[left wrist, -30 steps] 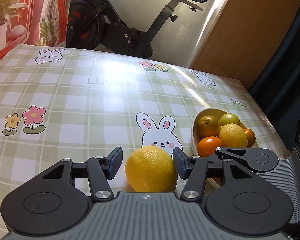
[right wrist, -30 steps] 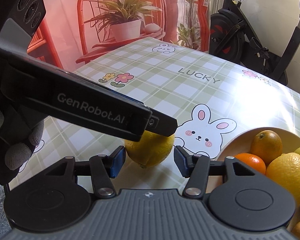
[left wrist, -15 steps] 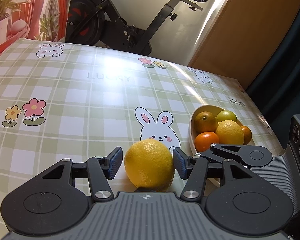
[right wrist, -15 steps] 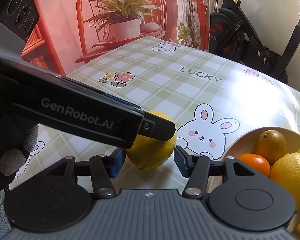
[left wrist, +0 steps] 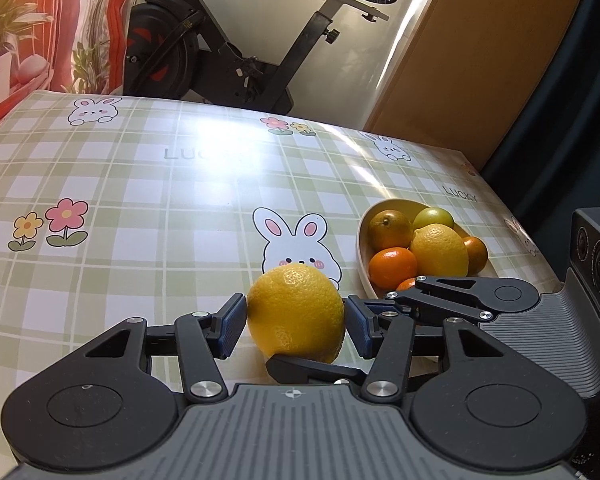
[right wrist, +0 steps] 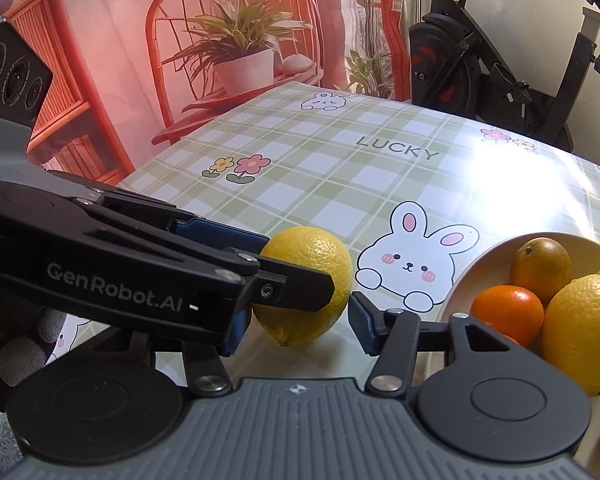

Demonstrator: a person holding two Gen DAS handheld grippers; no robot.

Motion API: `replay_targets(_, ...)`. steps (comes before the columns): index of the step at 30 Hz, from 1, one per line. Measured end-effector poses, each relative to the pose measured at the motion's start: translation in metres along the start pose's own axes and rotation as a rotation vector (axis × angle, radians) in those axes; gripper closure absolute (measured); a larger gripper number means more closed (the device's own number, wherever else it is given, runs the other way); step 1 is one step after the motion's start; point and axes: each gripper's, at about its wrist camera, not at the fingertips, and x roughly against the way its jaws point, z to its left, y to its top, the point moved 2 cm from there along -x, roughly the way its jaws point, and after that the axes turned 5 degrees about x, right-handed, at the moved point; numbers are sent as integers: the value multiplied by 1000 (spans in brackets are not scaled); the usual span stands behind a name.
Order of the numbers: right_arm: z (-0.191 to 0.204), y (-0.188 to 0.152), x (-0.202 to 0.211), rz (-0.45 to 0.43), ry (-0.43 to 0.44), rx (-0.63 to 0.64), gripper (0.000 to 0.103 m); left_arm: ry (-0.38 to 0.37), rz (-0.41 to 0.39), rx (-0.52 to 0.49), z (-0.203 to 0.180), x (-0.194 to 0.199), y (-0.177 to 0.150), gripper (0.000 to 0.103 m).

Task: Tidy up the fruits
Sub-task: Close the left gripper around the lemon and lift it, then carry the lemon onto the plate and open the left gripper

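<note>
Green-and-white checked cloth covers the bench, printed with flowers, rabbits and the word LUCKY.

In the left wrist view, going left to right: a flower print lies near the left edge. At the bottom centre the left gripper holds a large yellow lemon, with its blue pads touching the fruit on both sides at a middling width. I cannot tell whether the lemon rests on the cloth. A rabbit print shows just behind it. To the right is a cream bowl holding a second lemon, several oranges and a small green fruit. The right gripper comes in from the right edge, with one black finger under the lemon's near side and the other beside the bowl. A black exercise bike stands beyond the bench.

In the right wrist view, a gloved hand at the far left holds the left gripper, which slants across to the lemon. The right gripper's jaws sit part-way apart on either side of the same lemon. Its left pad is hidden, and I cannot tell whether its right pad presses on the fruit or is only just beside it. The bowl is at the right edge.
</note>
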Motion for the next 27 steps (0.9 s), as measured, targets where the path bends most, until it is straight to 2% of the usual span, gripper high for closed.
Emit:
replay_targets(10, -17, -8, 47, -92, -48, -71, 47, -57, -6, -104, -52, -2, 8, 46)
replay_targets(19, -51, -37, 101, -146, -147, -155, 47, -121, 28, -235, -120, -23, 1, 46)
replay_targets(27, -81, -59, 129, -173, -212, -228, 47, -147, 52, -293, -160, -45, 3, 46)
